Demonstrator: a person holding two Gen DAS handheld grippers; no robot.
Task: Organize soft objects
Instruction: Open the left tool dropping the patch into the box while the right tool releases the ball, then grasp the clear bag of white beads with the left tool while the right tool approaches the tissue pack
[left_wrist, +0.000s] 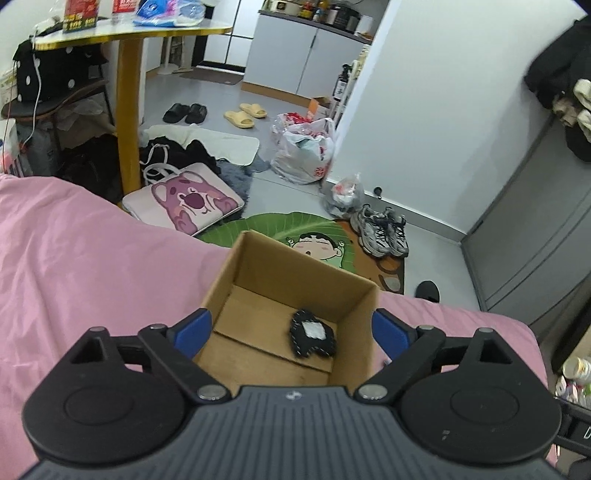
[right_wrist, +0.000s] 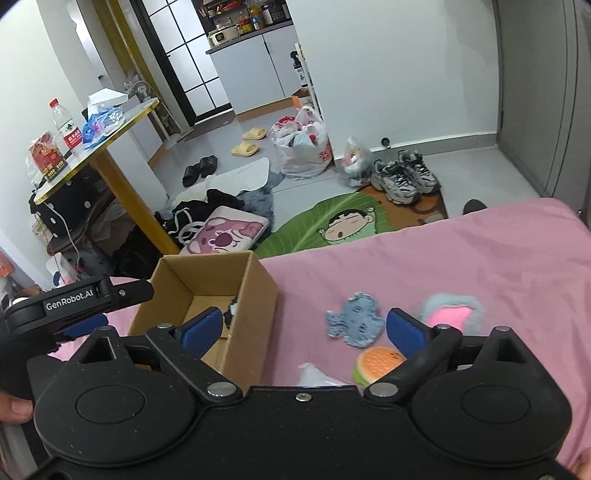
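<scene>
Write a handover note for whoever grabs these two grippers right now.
Left gripper: open, empty, straddling the cardboard box on the pink bedspread.
Right gripper: open, empty, above the loose toys.
Done: black plush lies in the box.
Left: blue plush, grey-and-pink plush and burger toy lie on the bedspread, right of the box.

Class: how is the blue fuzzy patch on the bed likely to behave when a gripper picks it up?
The blue patch lies flat and fuzzy on the pink sheet, so it probably droops limply. It looks thin, likely very light. It seems unlikely to roll.
</scene>
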